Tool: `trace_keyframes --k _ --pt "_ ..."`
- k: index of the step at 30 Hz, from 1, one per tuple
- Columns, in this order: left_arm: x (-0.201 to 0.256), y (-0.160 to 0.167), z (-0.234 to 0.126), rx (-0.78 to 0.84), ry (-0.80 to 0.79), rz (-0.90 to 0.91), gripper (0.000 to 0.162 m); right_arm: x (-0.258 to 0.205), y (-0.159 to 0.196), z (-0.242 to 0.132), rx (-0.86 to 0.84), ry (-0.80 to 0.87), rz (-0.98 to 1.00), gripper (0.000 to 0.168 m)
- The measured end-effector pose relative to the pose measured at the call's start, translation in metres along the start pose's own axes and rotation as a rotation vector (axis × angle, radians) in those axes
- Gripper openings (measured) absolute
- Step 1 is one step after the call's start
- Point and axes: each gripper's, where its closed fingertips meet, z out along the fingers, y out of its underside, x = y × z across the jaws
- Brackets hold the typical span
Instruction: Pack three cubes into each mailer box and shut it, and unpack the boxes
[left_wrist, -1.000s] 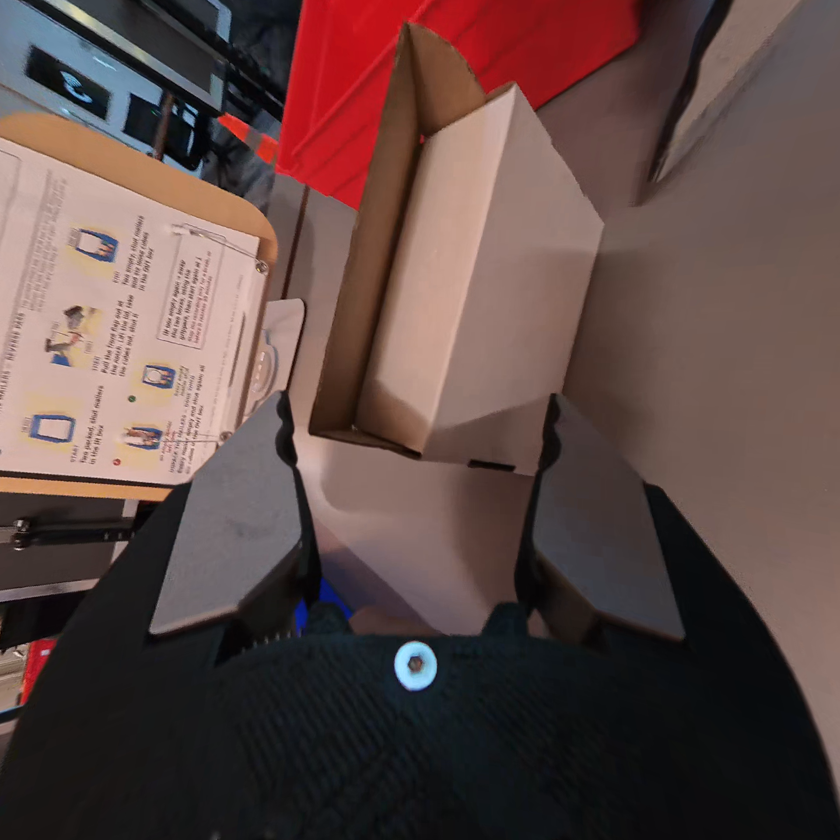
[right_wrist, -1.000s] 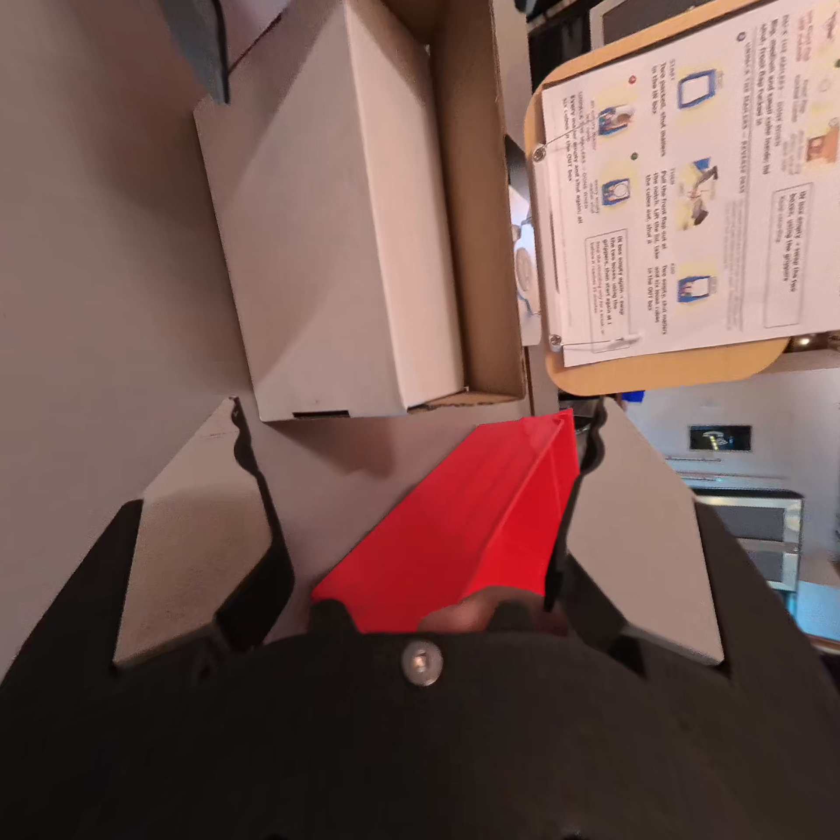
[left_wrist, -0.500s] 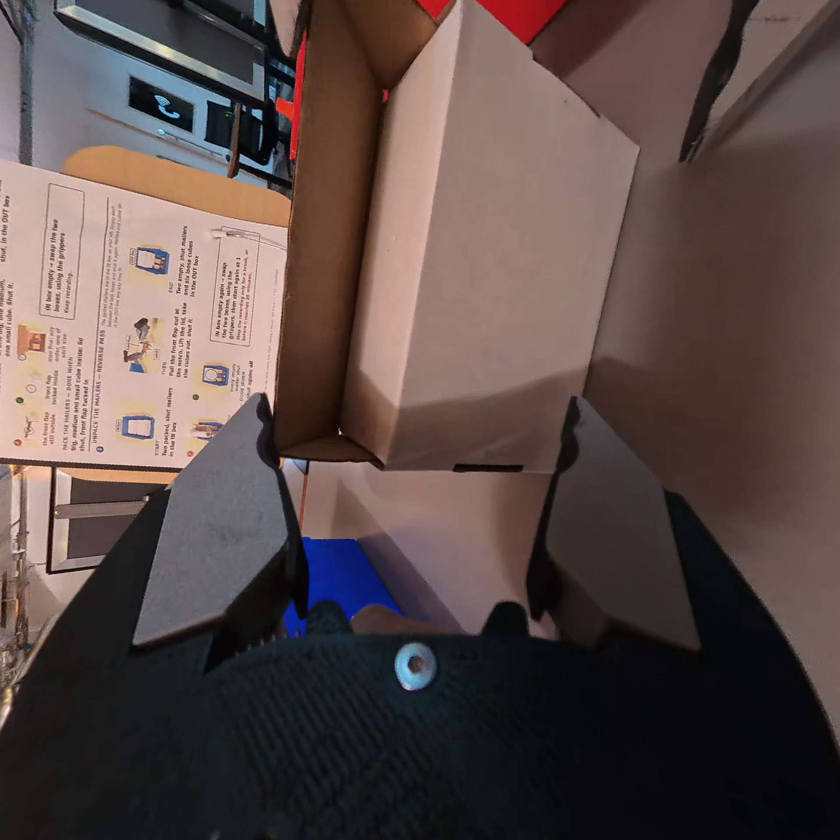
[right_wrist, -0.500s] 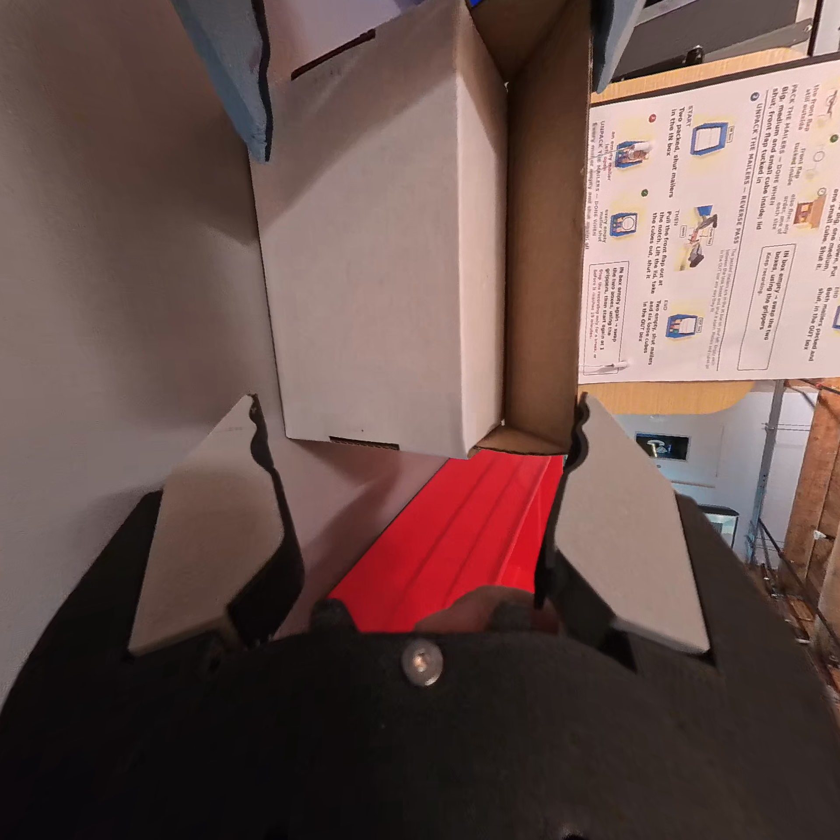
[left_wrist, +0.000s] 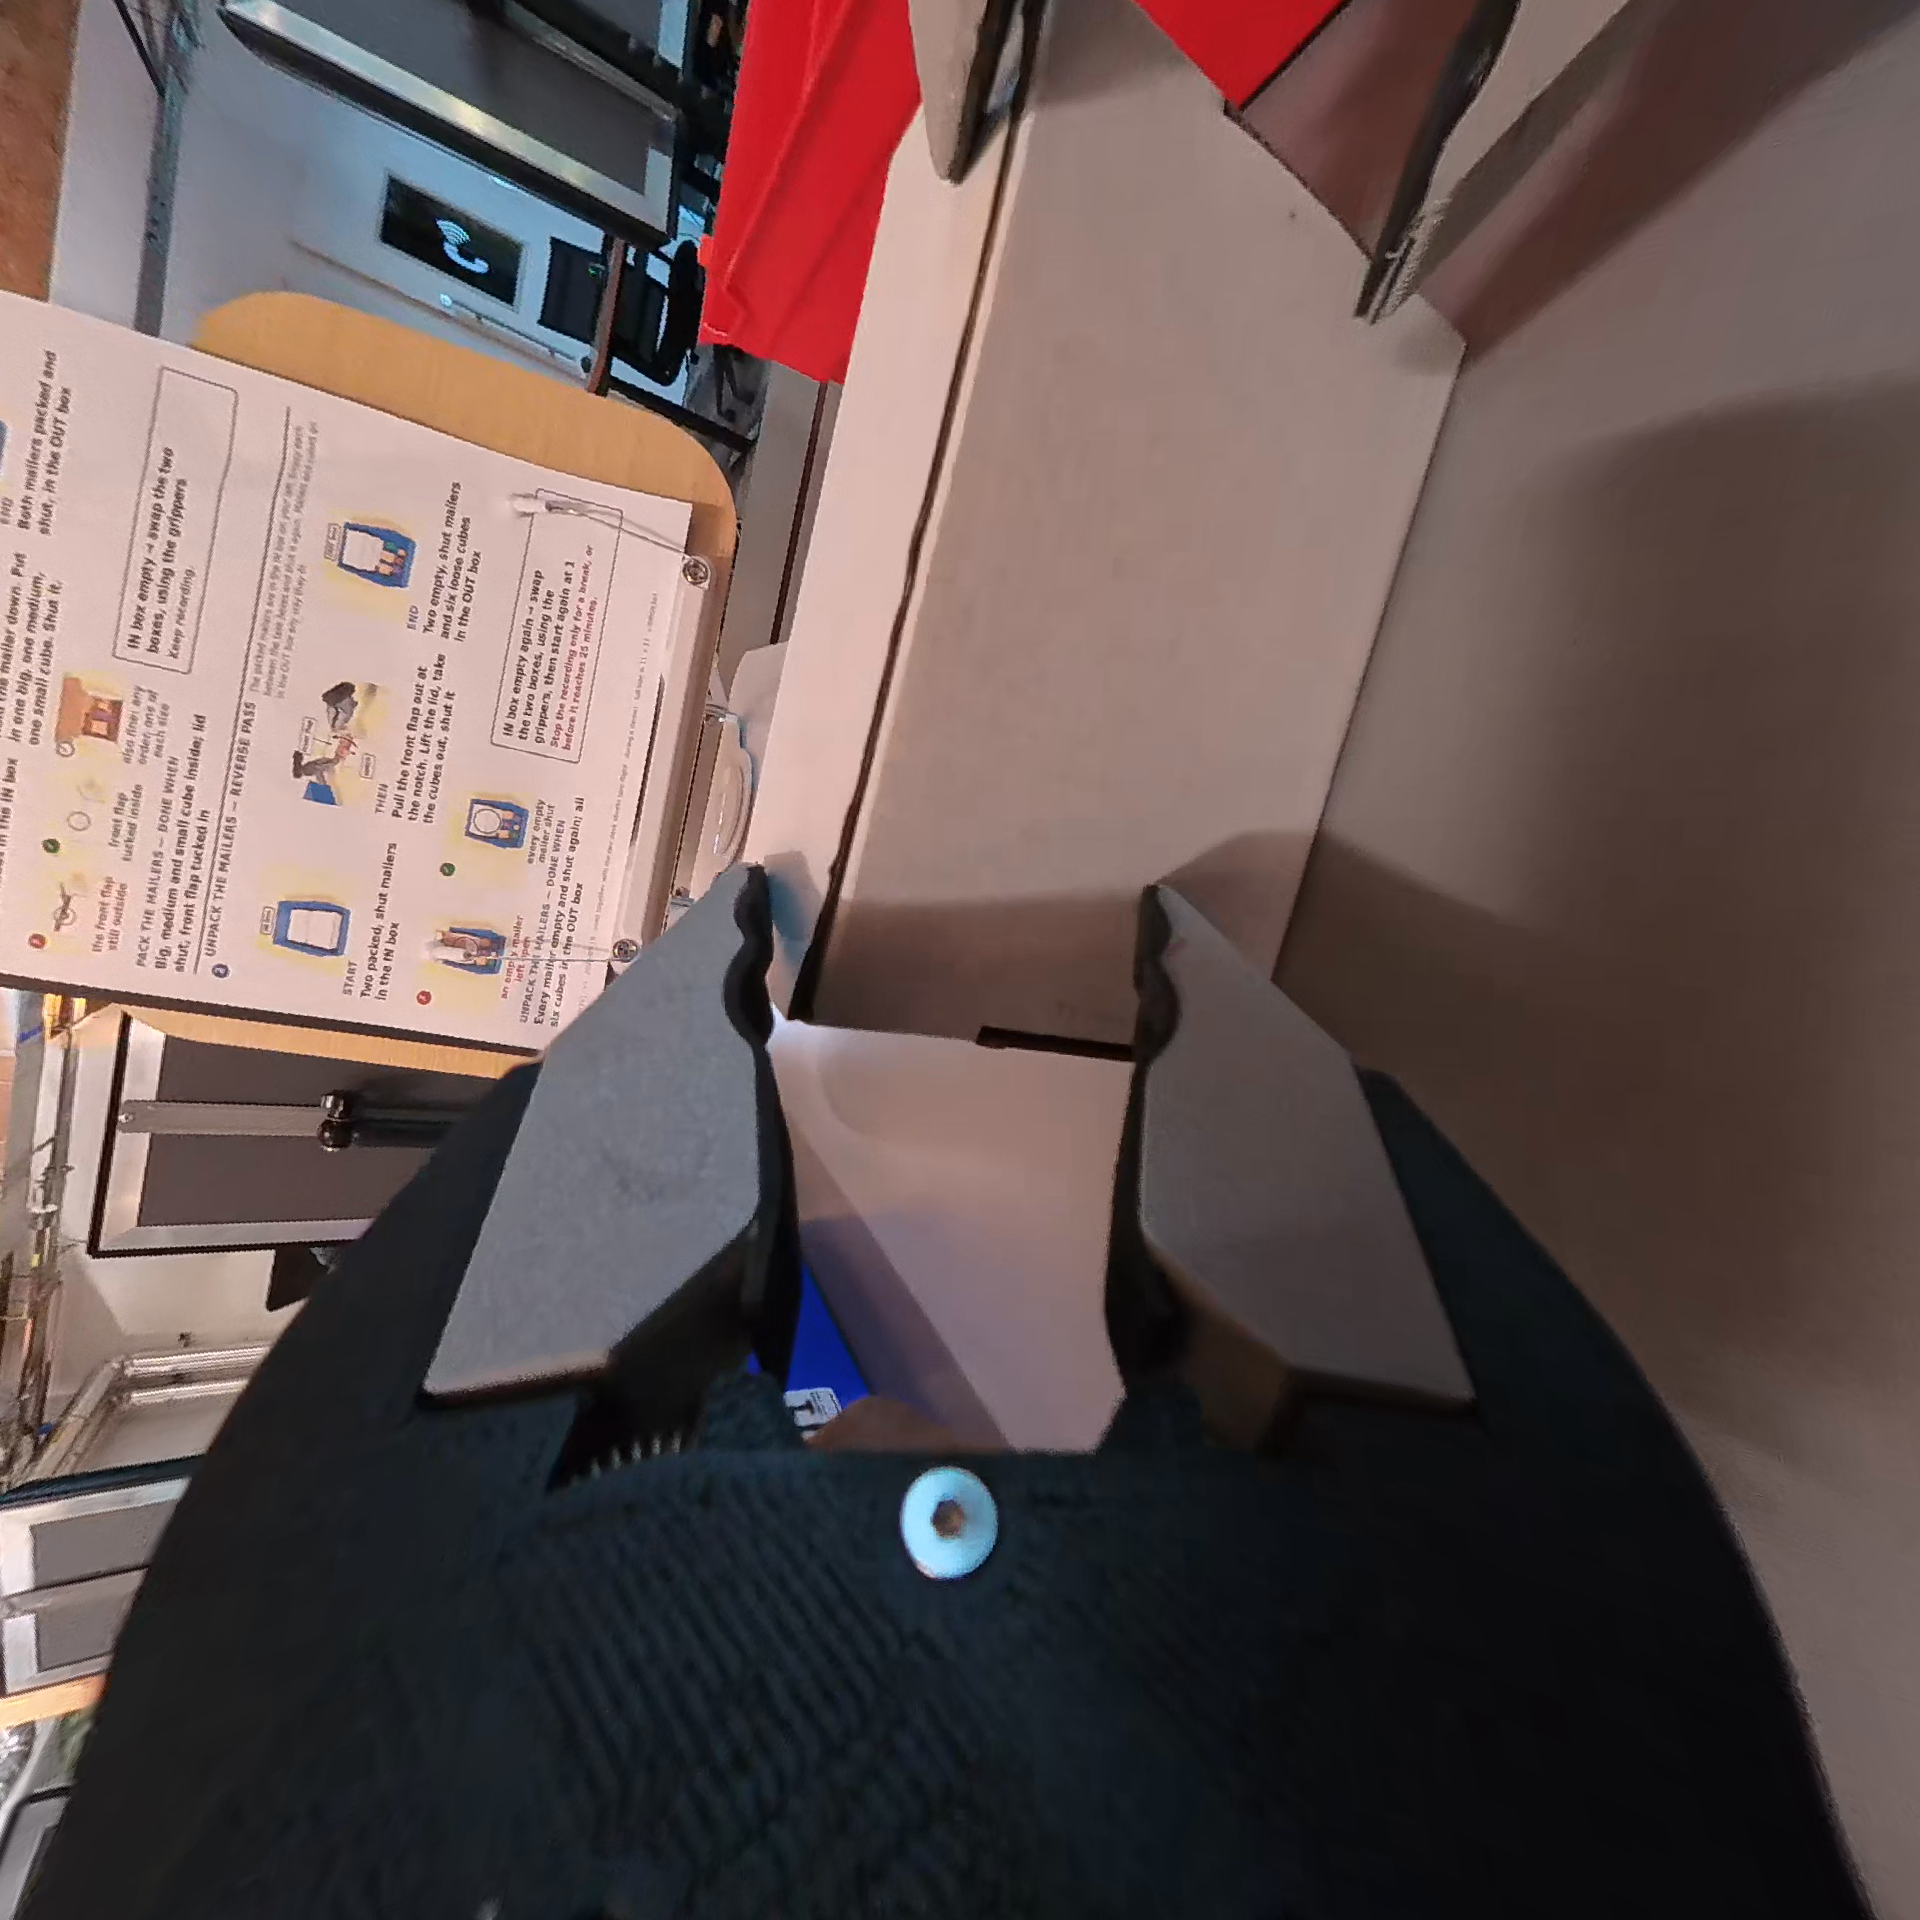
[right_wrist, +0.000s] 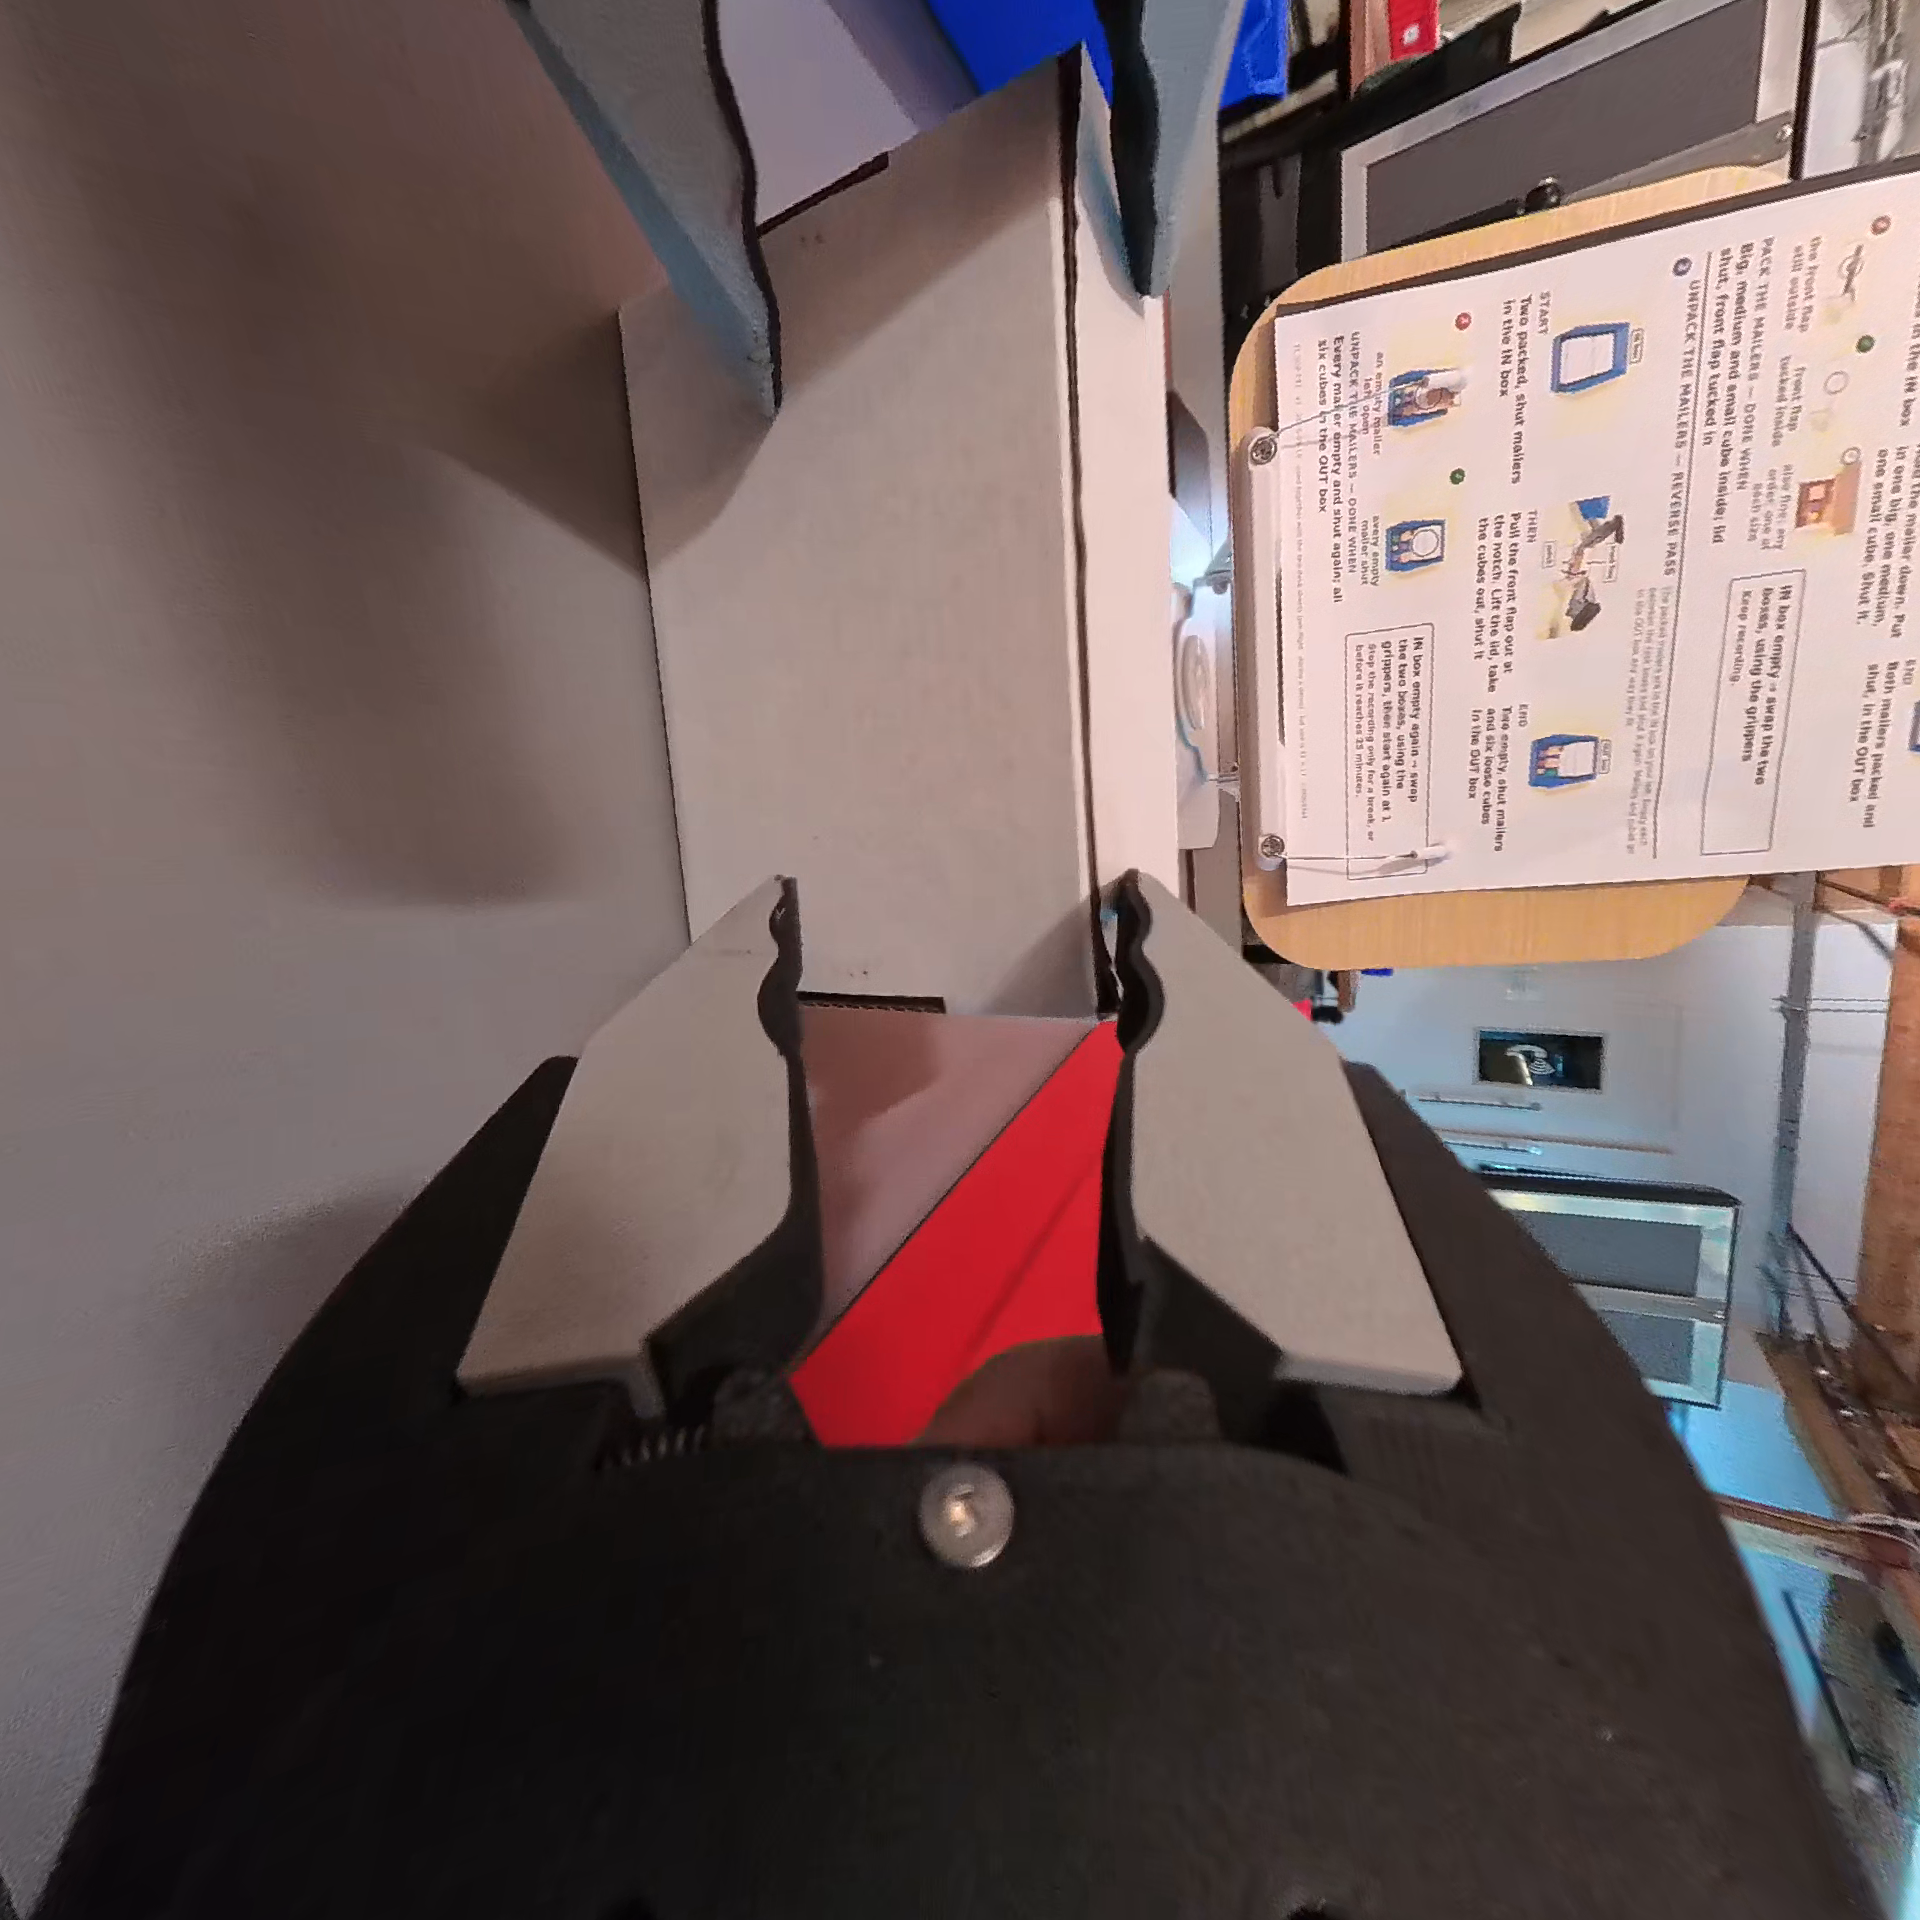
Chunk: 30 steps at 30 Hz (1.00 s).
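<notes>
A white mailer box (left_wrist: 1143, 623) lies on the grey table (left_wrist: 1662, 935) with its lid down against its body. My left gripper (left_wrist: 951, 914) is at one end of it, jaws half closed. One tip touches the lid edge and the other is in front of the end wall. My right gripper (right_wrist: 956, 894) stands the same way at the other end of the box (right_wrist: 862, 623). Each view shows the other gripper's fingers (left_wrist: 971, 94) (right_wrist: 665, 208) at the far end. No cubes are in view.
A red bin (right_wrist: 966, 1247) lies under the right gripper and shows beyond the box in the left wrist view (left_wrist: 810, 156). A blue bin (right_wrist: 997, 42) sits past the far end. A clipboard with an instruction sheet (left_wrist: 312, 727) stands behind the table. The tips of one gripper are about 10 centimeters away from the tips of the other.
The box lid, which stood open, has come down onto the body. Both grippers moved in to the box ends and their jaws narrowed.
</notes>
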Motion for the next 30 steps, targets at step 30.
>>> trace_keyframes --k 30 --pt "0.003 -0.016 -0.015 0.206 0.078 -0.365 0.075 -0.011 -0.007 0.000 0.056 -0.109 0.244 0.112"
